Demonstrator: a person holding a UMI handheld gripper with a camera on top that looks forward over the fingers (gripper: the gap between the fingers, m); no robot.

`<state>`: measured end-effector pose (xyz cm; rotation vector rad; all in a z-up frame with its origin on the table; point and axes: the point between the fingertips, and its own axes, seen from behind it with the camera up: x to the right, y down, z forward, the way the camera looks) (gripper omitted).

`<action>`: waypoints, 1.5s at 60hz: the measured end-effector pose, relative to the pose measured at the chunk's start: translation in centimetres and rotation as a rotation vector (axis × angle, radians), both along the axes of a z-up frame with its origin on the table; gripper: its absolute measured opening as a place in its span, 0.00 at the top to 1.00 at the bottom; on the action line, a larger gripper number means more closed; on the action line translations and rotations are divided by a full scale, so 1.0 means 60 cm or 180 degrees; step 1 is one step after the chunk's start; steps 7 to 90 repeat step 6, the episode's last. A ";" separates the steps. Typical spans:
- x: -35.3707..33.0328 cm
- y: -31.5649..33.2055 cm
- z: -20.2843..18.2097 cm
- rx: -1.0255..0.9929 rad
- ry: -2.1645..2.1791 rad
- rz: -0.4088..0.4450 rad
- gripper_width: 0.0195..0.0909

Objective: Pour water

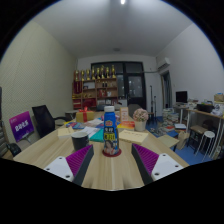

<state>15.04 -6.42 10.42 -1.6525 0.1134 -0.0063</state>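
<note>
The bottle [110, 131] stands upright on the wooden surface [112, 172], just ahead of my tongs [112, 163] and centred on the gap between the two fingers. It has a blue cap, a pale body and a colourful label with red near the base. Nothing of mine touches it: my tongs are spread wide apart, with the purple pads [147, 159] on their inner faces turned toward each other and bare wood showing between them.

Just beside the bottle, on its left, sits a dark cup [79, 140], close but apart from it. Further left of the bottle, at the edge of the surface, a purple sign [21, 126] stands upright, and a black office chair [43, 119] is behind it. Beyond the bottle the surface carries a clutter of small boxes and items that I cannot tell apart. Far behind the bottle, against the back wall, is a shelf with yellow things [96, 75] on top. To the right of the bottle, well apart, a desk [204, 113] holds a monitor, with a stool [207, 139] in front of it.
</note>
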 end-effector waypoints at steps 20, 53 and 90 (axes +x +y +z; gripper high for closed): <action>-0.016 -0.066 0.017 0.0067 -0.0020 0.0012 0.09; -0.016 -0.066 0.017 0.0067 -0.0020 0.0012 0.09; -0.016 -0.066 0.017 0.0067 -0.0020 0.0012 0.09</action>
